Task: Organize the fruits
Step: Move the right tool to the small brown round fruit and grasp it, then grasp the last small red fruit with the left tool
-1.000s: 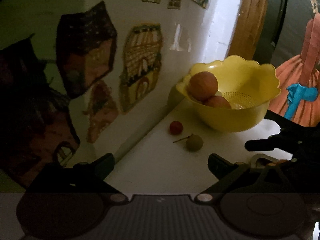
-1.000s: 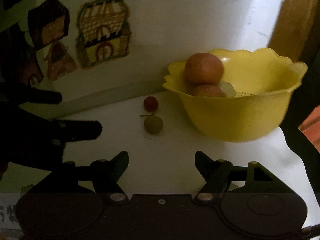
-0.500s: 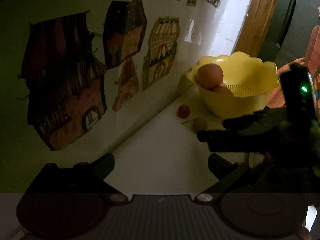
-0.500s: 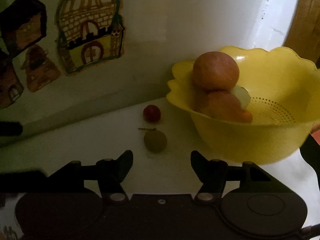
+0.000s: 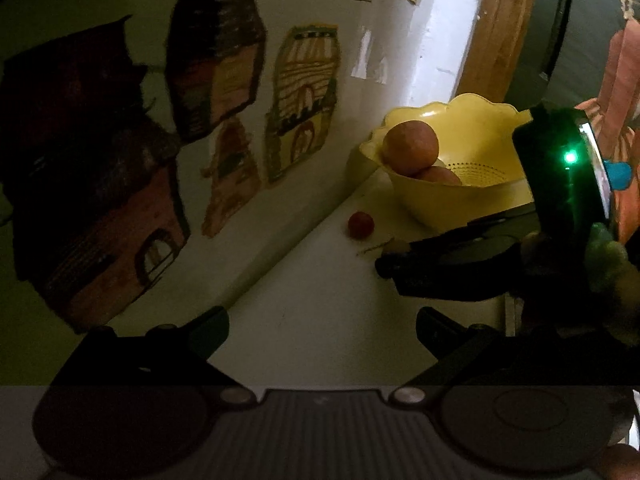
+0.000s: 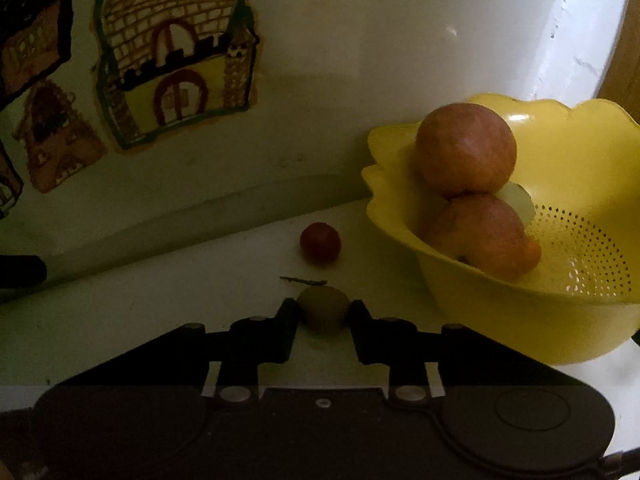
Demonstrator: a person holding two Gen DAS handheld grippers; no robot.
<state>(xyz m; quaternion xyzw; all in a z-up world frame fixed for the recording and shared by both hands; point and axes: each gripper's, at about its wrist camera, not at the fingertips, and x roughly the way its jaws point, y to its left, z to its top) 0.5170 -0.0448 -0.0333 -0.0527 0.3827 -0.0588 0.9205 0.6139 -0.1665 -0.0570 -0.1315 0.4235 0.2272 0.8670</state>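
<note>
Right gripper point(image 6: 323, 312) fingers closed on green fruit point(image 6: 324, 307) on counter point(image 6: 160, 320), beside yellow bowl point(image 6: 520, 320). Left gripper point(image 5: 322, 324) fingers spread, empty.

Right gripper closes in on the green fruit

The right gripper point(image 6: 323, 318) has moved forward across the tabletop point(image 6: 160, 320); its jaws, wide apart a second ago, now sit against either side of the green fruit point(image 6: 323, 307). In the left wrist view its body has come to block that fruit.
</note>
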